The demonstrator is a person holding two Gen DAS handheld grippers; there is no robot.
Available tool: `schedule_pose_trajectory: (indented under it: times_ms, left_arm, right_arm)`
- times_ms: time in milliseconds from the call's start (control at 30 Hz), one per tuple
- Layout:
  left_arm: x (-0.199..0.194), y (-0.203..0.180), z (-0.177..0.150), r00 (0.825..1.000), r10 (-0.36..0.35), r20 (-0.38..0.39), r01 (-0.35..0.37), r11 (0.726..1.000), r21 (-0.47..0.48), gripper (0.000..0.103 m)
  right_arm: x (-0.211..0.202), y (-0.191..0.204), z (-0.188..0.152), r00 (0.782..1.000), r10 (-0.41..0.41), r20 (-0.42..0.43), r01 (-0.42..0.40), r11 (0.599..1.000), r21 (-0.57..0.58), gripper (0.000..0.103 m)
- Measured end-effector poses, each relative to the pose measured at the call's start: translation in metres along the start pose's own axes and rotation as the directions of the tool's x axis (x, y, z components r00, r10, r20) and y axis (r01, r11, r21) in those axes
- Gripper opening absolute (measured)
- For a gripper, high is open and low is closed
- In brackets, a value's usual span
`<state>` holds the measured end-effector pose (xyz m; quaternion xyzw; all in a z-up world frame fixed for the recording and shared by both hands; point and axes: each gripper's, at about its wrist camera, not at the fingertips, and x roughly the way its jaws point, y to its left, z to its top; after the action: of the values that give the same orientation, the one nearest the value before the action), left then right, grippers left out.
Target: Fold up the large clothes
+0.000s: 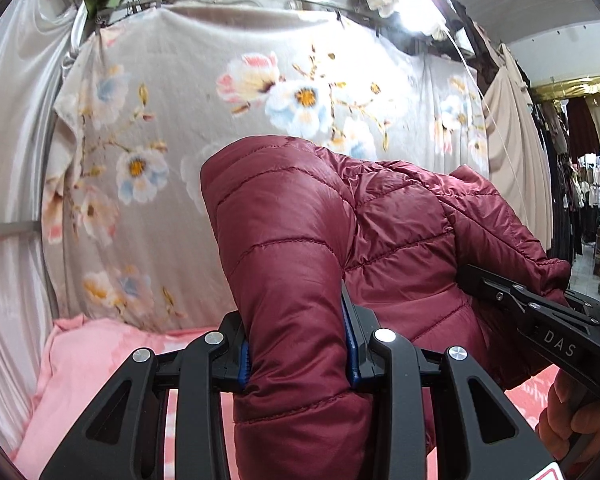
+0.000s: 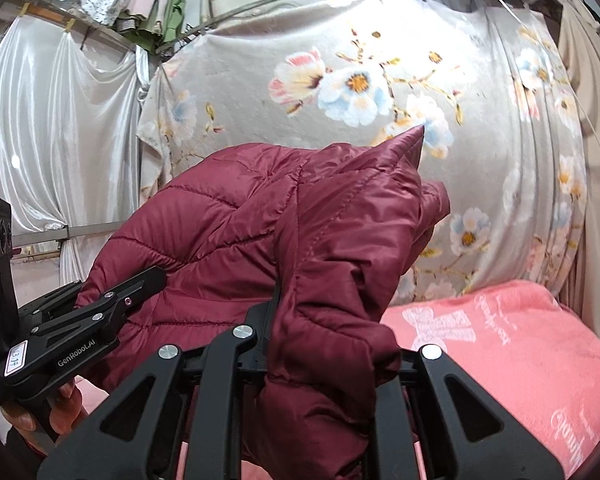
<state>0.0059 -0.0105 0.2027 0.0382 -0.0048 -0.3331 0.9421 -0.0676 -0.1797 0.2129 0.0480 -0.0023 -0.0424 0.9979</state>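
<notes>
A dark red quilted puffer jacket hangs in the air between my two grippers, above a pink blanket. My left gripper is shut on a thick padded fold of the jacket, its blue pads pressed into the fabric. My right gripper is shut on another bunched part of the jacket; cloth drapes over and hides its right finger. The right gripper also shows in the left wrist view, and the left gripper in the right wrist view, both at the jacket's edges.
A grey floral blanket hangs on a curved rail right behind the jacket. White satin curtains hang at the left. The pink blanket covers the surface below. Clothing racks stand far right.
</notes>
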Motion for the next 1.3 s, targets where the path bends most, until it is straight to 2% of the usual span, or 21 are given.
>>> schedule_pose_trajectory:
  times_ms: [267, 400, 500, 667, 967, 1133, 1300]
  left_arm:
    - [0.025, 0.037, 0.007, 0.997, 0.041, 0.064, -0.043, 0.999, 0.03, 0.031]
    - [0.044, 0.06, 0.001, 0.994, 0.057, 0.095, -0.06, 0.998, 0.026, 0.031]
    - [0.066, 0.081, -0.011, 0.994, 0.065, 0.093, -0.067, 0.997, 0.023, 0.031]
    - [0.116, 0.119, -0.048, 0.998, 0.057, 0.029, -0.057, 0.998, -0.008, 0.031]
    - [0.193, 0.158, -0.112, 0.992, 0.094, -0.081, -0.095, 0.995, -0.008, 0.031]
    - [0.224, 0.171, -0.151, 0.982, 0.138, -0.125, -0.14, 0.99, -0.007, 0.032]
    - [0.255, 0.182, -0.192, 0.963, 0.146, -0.226, -0.153, 0.988, -0.013, 0.032]
  right_arm:
    - [0.051, 0.011, 0.009, 0.997, 0.069, 0.045, -0.068, 0.997, -0.034, 0.013]
    - [0.084, 0.013, 0.005, 0.992, 0.11, 0.065, -0.107, 0.993, -0.043, 0.013]
    - [0.115, 0.014, -0.006, 0.991, 0.129, 0.048, -0.126, 0.991, -0.047, 0.013]
    - [0.179, 0.009, -0.041, 0.99, 0.14, -0.011, -0.14, 0.989, -0.042, 0.013]
    - [0.266, -0.009, -0.106, 0.983, 0.141, -0.121, -0.14, 0.99, 0.015, 0.013]
    - [0.305, -0.02, -0.144, 0.968, 0.163, -0.191, -0.153, 0.986, 0.065, 0.013]
    - [0.341, -0.029, -0.186, 0.942, 0.169, -0.291, -0.138, 0.983, 0.123, 0.014]
